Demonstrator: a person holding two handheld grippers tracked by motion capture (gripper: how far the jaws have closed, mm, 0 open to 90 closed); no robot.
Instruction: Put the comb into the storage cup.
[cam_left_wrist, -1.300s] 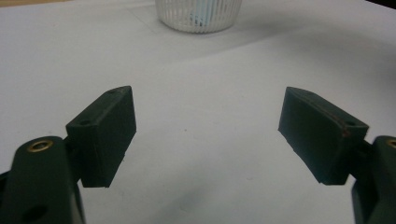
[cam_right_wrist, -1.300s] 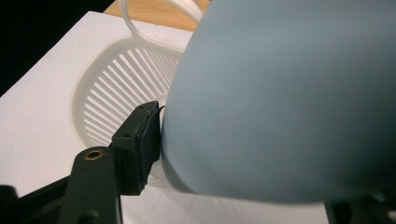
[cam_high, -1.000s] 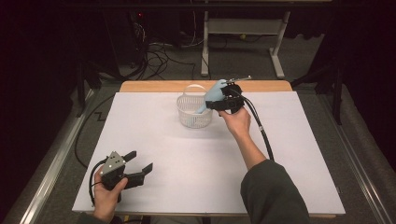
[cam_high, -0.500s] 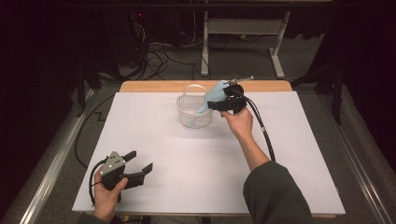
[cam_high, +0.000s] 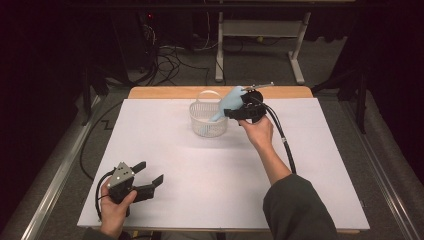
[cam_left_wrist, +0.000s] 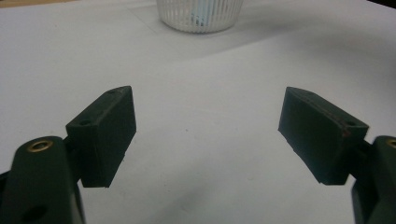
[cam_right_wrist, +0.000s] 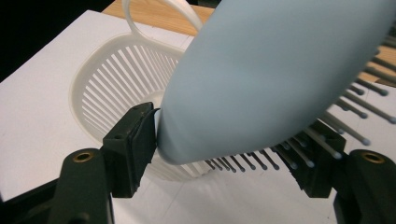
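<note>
The right gripper (cam_high: 235, 114) hung over the far middle of the white-covered surface (cam_high: 310, 165), just at the right rim of a round white plastic basket with slatted walls and an arched handle (cam_high: 206, 120). Between its jaws sat a pale blue plastic hairbrush with dark, ball-tipped bristles (cam_high: 227, 103). In the right gripper view the brush's (cam_right_wrist: 280, 79) smooth blue back lay against the left jaw, while its bristles pointed toward the right jaw and ran past it. The jaws had just been opening a little, with the brush between them; whether both pads pressed on it could not be told, since the bristles hid the right pad. Seen from above, one end of the brush slanted down over the basket's open mouth, and the other end rose toward the far wooden edge of the surface. The basket (cam_right_wrist: 116, 84) stood directly beyond and below the jaws, its slats showing behind the brush.

The left gripper (cam_high: 150, 175) rested low at the near left part of the surface, well apart from the basket. Its jaws stood spread wide with nothing between them, only the bare white covering under them, and the basket's (cam_left_wrist: 201, 16) lower wall showed far ahead of them.
</note>
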